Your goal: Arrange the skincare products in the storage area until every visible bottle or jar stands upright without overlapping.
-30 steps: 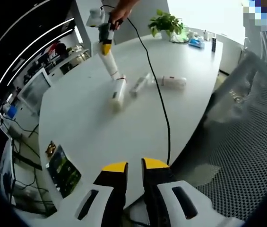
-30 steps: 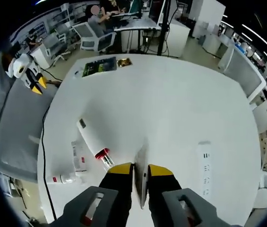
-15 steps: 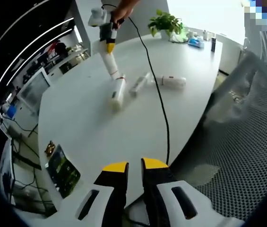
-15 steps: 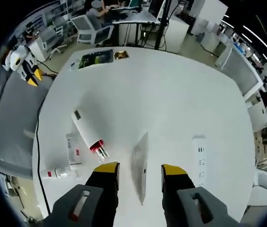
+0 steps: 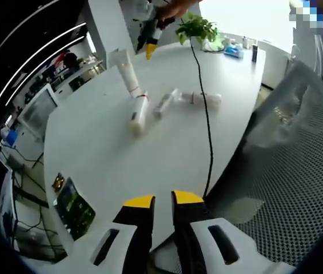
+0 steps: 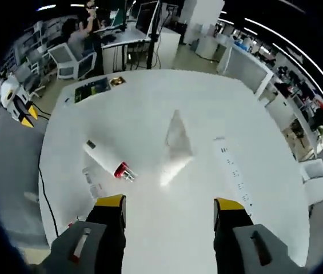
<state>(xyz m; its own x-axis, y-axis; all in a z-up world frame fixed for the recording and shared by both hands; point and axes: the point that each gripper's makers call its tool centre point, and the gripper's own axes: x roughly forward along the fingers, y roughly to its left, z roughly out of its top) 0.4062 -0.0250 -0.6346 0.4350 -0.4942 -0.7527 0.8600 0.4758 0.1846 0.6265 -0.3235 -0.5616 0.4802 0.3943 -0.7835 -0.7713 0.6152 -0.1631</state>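
Observation:
A white tube stands on end on the white table, free of any gripper. Beside it a white bottle with a red cap lies on its side. Further along the table lie a slim white tube and another white bottle. My right gripper is open, empty and drawn back above the table; in the left gripper view a hand holds it high over the far edge. My left gripper hangs off the table's near edge, shut on nothing.
A black cable trails across the table from the right gripper. A white power strip lies right of the standing tube, and a flat pack is near the red-capped bottle. A green booklet, a plant and a mesh chair border the table.
My right gripper opened, let go of the tube and pulled back upward. The tube stays standing. My left gripper has barely moved.

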